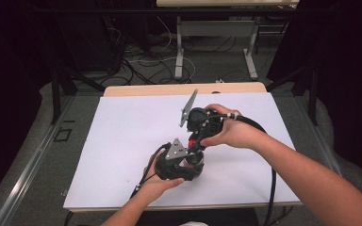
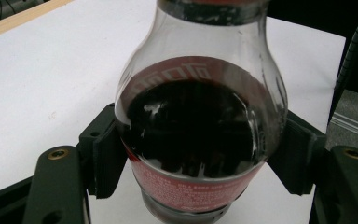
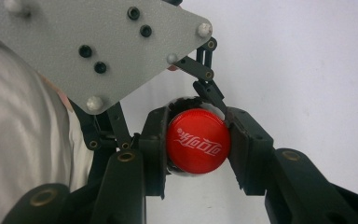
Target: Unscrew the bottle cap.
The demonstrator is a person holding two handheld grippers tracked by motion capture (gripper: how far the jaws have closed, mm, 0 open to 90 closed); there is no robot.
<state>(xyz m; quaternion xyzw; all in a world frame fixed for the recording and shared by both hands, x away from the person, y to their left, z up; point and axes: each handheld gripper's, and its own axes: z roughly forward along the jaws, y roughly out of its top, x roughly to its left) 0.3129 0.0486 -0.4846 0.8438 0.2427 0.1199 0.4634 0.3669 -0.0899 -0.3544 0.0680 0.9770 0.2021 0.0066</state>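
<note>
Left gripper view: clear glass bottle of dark cola with a red printed label [image 2: 200, 135], upright on the white-covered desk [image 2: 46, 84], near its front centre. Left gripper [image 2: 200, 158] clenched on the bottle's bulging body, one ribbed black pad at each side. Round red screw cap with white script [image 3: 197, 142], on the bottle's top, gripped between the jaws of the right gripper [image 3: 196, 147] from above. Grey three-cornered plate [image 3: 98, 46] of the left gripper beside it.
</note>
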